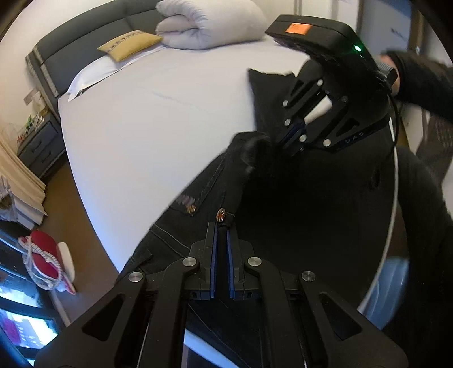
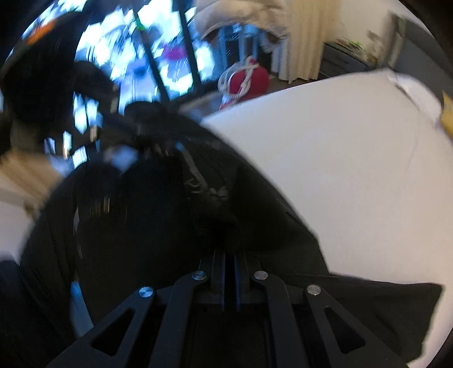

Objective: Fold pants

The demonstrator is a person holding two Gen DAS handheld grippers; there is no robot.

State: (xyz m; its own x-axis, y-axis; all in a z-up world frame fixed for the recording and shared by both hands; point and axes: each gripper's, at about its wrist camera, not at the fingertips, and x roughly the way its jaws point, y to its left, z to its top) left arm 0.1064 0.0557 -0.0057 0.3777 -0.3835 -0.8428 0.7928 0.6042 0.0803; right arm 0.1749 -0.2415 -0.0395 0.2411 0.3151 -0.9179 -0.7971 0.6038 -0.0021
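Observation:
Black pants point(image 1: 311, 198) lie on the white bed point(image 1: 155, 127), their waist end lifted off the sheet. My left gripper point(image 1: 222, 226) is shut on the waistband, right beside a metal button point(image 1: 220, 213). Farther up the fabric, my right gripper point(image 1: 294, 141) pinches another bunched part of the pants. The right wrist view is blurred, but the right gripper point(image 2: 230, 254) there stands shut on a dark fold of the pants point(image 2: 155, 226). One trouser leg point(image 2: 382, 305) trails flat over the sheet point(image 2: 339, 169).
A rolled white duvet point(image 1: 209, 22), a yellow cushion point(image 1: 127, 44) and a pillow point(image 1: 93, 73) lie at the head of the bed. A grey nightstand point(image 1: 39, 144) and a red object with a rope point(image 1: 42, 254) are on the floor at left. A dark sleeve point(image 1: 419, 82) holds the right gripper.

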